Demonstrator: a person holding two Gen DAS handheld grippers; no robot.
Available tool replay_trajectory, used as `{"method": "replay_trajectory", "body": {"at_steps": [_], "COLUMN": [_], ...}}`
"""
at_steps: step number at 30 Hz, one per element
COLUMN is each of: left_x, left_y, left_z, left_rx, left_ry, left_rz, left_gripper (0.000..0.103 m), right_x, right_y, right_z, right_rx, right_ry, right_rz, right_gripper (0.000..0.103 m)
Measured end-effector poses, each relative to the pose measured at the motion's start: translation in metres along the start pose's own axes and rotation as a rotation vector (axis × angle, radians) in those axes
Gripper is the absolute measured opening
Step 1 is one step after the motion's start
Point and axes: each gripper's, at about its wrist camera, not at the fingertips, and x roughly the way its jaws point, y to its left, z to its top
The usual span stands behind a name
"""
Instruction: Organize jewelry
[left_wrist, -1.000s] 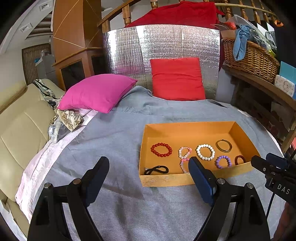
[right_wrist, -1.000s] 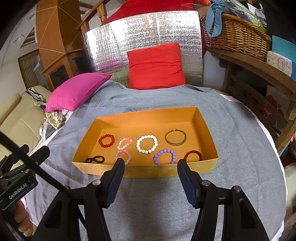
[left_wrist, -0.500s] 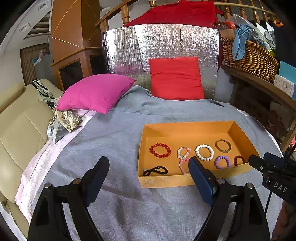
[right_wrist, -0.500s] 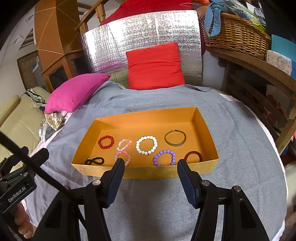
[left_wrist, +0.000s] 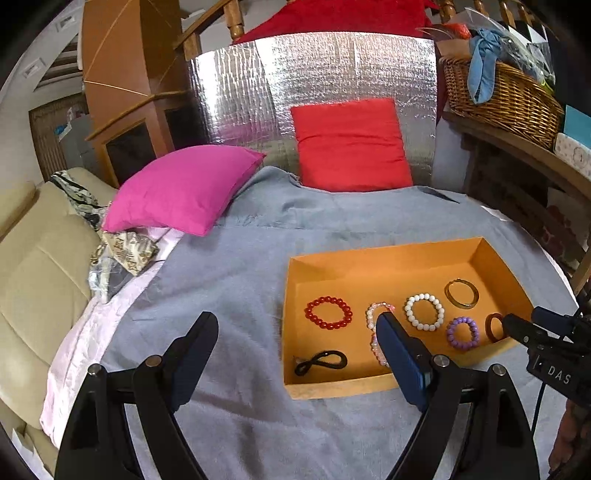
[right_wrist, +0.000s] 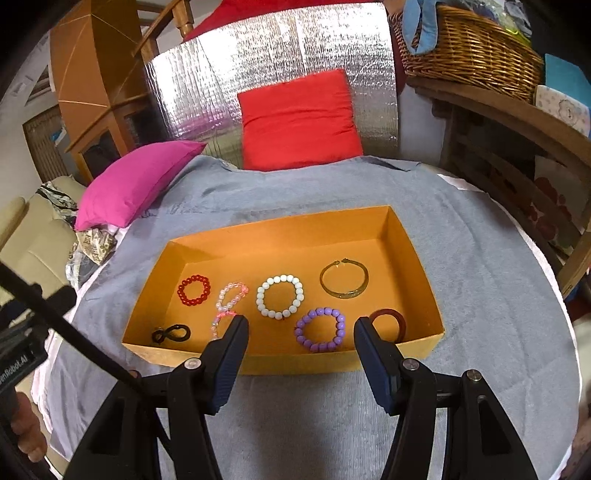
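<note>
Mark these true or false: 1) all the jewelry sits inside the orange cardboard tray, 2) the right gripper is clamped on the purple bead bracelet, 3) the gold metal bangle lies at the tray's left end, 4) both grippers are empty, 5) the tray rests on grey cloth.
1) True: every piece lies inside the orange cardboard tray.
2) False: the right gripper is open and short of the tray; the purple bead bracelet lies free inside.
3) False: the gold metal bangle lies toward the right end; the red bead bracelet is near the left.
4) True: the left gripper is open and empty too.
5) True: it rests on the grey cloth.
</note>
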Motion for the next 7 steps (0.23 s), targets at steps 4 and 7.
{"method": "replay_trajectory", "body": {"at_steps": [4, 7], "left_x": [0.015, 0.020], "left_y": [-0.004, -0.008], "left_z": [-0.012, -0.017], "left_rx": [0.009, 0.011], "left_ry": [0.012, 0.020], "left_rz": [-0.041, -0.049], "left_gripper": [0.088, 0.088], "right_x": [0.012, 0.019], "right_y": [0.003, 0.007], "right_z": [-0.002, -0.006], "right_rx": [-0.018, -0.034], "right_ry": [0.025, 0.040], "right_rz": [-0.010, -0.022], "right_gripper": [0.063, 0.063]}}
